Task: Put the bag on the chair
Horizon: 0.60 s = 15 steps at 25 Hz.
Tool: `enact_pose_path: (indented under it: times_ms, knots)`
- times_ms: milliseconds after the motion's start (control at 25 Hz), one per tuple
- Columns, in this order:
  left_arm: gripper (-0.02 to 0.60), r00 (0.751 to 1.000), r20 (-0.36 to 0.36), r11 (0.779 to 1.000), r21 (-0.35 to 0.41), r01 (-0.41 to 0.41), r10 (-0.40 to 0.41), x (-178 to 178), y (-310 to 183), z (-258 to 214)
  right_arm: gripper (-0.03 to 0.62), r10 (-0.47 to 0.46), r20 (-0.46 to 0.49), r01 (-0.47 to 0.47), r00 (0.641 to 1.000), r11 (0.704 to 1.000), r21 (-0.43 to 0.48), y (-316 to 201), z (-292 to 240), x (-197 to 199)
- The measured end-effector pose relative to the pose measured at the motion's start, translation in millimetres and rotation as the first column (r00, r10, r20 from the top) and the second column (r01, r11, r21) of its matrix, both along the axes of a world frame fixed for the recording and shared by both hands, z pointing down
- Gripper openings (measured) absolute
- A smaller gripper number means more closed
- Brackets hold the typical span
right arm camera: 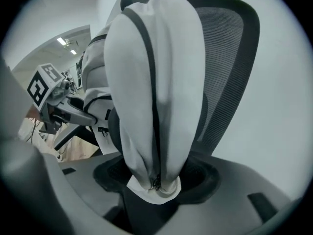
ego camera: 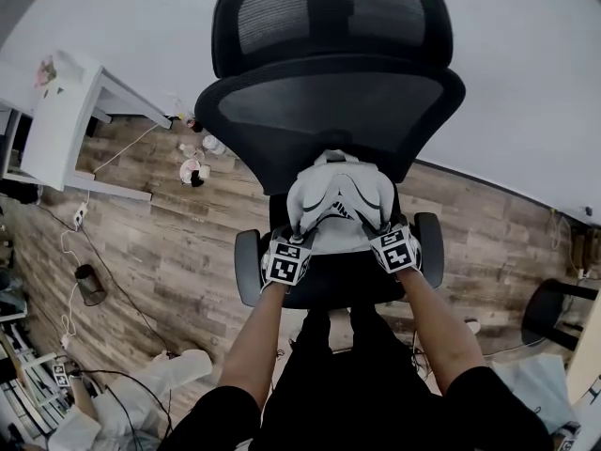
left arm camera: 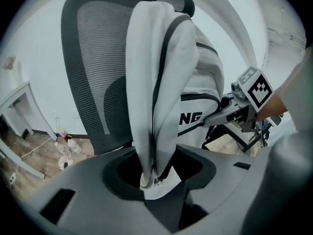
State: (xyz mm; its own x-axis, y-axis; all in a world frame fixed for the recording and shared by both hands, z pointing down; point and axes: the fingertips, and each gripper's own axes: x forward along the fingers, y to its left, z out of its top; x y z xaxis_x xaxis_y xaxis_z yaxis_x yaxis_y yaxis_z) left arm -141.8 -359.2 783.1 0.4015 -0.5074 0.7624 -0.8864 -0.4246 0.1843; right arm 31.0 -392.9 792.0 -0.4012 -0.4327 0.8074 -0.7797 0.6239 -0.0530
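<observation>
Between the parted jaws of my left claw (left arm camera: 155,177) a fold of the white fabric backpack with black trim (ego camera: 338,203) hangs loose, not pinched. The bag stands on the seat of the black mesh office chair (ego camera: 329,111), just ahead of both claws. My right claw (right arm camera: 154,182) is likewise apart around its fold. As I withdraw, a jaw could snag the zipper edge and tip the bag forward. The armrests (ego camera: 247,269) flank both claws closely, and open room lies behind them.
</observation>
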Motion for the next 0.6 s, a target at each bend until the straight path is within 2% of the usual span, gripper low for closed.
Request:
enact_pose_path:
  times_ms: [80, 200, 360, 600]
  knots:
    - [0.230, 1.000, -0.014, 0.999, 0.028, 0.022, -0.021, -4, 3, -9, 0.284, -0.004, -0.009, 0.005, 1.000, 1.000, 0.007, 5, -2, 2]
    - [0.279, 0.998, -0.042, 0.996, 0.073, 0.051, -0.048, -9, 2, -29, 0.315, 0.014, 0.027, -0.014, 1.000, 1.000, 0.027, 10, -15, 2]
    - [0.307, 0.998, -0.046, 0.990, 0.128, 0.054, -0.049, -12, 10, -54, 0.331, 0.030, 0.071, -0.036, 0.997, 0.996, 0.082, 20, -41, 3]
    - [0.310, 0.997, -0.049, 0.982, 0.178, 0.070, -0.062, -18, 27, -80, 0.334, 0.050, 0.136, -0.075, 0.989, 0.980, 0.187, 32, -93, 3]
